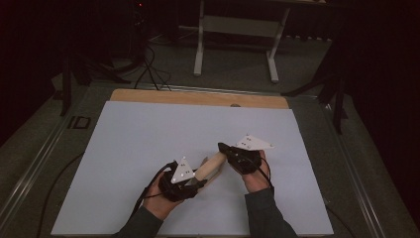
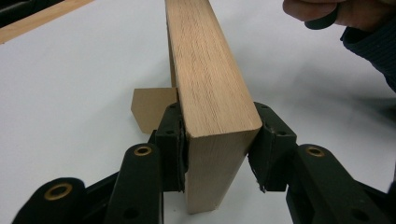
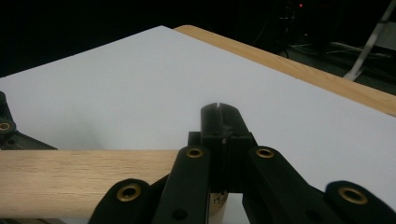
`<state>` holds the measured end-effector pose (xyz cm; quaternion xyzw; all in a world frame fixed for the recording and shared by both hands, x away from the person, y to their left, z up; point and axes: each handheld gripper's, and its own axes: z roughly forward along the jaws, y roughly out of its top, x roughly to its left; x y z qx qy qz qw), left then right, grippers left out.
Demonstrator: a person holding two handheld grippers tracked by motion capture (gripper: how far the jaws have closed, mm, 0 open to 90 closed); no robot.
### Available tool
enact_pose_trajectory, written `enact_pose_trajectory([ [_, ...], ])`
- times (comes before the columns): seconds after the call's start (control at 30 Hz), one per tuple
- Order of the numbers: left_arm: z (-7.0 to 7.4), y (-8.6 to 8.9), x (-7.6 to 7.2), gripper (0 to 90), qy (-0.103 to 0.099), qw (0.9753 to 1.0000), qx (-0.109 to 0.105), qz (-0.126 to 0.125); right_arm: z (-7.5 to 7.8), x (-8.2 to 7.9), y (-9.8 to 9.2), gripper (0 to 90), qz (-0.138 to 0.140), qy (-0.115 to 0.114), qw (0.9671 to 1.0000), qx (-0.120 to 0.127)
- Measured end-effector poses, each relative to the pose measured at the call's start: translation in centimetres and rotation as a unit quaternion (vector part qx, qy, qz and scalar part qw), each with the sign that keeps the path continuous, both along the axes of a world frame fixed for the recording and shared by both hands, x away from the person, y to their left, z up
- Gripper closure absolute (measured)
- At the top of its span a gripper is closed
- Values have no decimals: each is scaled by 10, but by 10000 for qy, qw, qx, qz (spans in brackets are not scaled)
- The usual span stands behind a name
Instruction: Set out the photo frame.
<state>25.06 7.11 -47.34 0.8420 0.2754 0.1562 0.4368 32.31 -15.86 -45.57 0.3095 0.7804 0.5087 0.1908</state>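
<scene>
So the wood block (image 2: 212,88) is already picked up at both ends — the left tool (image 2: 217,156) is clamped across one end of it, pads on both faces. The right tool (image 3: 224,140) looks pinched tight at the other end, though what it's actually gripping is hidden behind its own jaws. The block sits between the hands, low over the white surface (image 1: 148,144). There's a small tan piece (image 2: 152,109) by the left jaws — can't tell if it's attached. Grabbing looks done; moving or placing is what's left, I'd guess.

Dim room with grey carpet floor (image 1: 237,64), white-legged stand (image 1: 237,29) at the back, black cables (image 1: 148,69) trailing, dark curtains (image 1: 386,74) on both sides.
</scene>
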Motion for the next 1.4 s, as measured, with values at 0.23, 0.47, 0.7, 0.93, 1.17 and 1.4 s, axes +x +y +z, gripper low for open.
enact_pose_trajectory([
  [0.23,0,2,2,595,-7,9999,28,109,0,0,0,898,-12,10,10000,3],
  [0.47,-1,8,7,566,68,9993,-5,373,0,1,-2,898,-46,49,10000,20],
  [0.7,-1,12,10,535,115,9984,-34,559,1,1,-3,898,-52,75,10000,5],
  [0.93,-2,15,14,506,176,9970,-49,746,1,1,-4,898,-47,110,9999,-33],
  [1.17,-2,15,15,492,146,9963,-26,851,2,1,-5,898,-18,158,9999,-59],
  [1.4,-3,16,16,483,170,9947,-39,1017,3,1,-6,899,-10,203,9998,-51],
])
